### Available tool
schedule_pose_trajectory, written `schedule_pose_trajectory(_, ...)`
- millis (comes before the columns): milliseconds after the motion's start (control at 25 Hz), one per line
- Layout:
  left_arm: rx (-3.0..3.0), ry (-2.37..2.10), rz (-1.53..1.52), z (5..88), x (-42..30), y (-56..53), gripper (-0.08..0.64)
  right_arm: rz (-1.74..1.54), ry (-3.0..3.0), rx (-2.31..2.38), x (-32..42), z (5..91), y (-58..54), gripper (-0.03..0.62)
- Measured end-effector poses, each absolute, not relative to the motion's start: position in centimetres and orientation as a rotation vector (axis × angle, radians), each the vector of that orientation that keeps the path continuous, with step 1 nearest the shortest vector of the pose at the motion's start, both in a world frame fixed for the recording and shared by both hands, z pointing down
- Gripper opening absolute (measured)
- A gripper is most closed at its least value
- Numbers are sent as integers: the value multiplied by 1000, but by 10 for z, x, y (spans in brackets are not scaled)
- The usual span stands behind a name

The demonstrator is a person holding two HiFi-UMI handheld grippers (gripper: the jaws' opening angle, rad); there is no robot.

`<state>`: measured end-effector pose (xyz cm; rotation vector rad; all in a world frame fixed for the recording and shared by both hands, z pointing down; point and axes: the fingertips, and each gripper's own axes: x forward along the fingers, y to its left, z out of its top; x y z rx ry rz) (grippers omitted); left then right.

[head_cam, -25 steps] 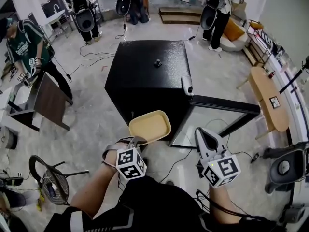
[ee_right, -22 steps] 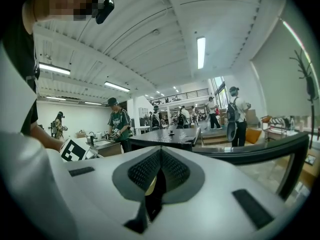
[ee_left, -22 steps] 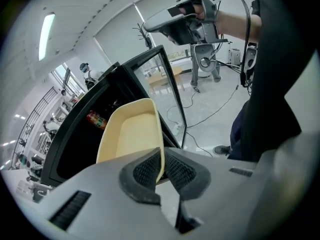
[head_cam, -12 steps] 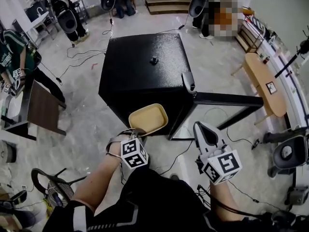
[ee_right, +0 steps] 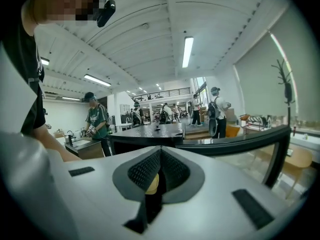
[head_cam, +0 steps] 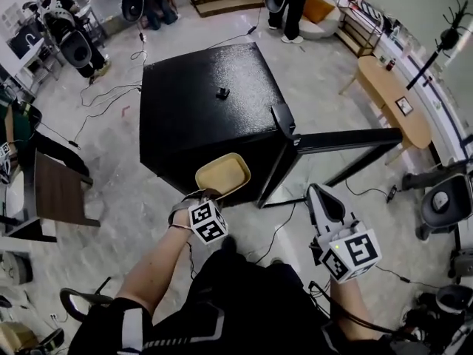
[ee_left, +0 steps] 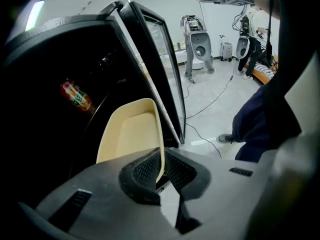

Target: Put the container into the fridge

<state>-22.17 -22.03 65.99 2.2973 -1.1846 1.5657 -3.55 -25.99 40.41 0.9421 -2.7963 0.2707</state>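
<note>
Pinching cream container's (head_cam: 222,174) near rim in left gripper (head_cam: 209,197), aimed at open black fridge (head_cam: 199,102); right gripper (head_cam: 319,194) closed, idle alongside.

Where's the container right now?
In the head view the container is left of centre, clamped by its rim in the left gripper, at the open front of the black fridge, just left of the open door.
</note>
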Motion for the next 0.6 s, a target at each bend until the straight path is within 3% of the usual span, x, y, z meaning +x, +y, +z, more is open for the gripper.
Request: schedule_pose_trajectory(600,2318,-1209,1490,718,-250,-277,23,314,-2652,1256,-7,415,-256,15)
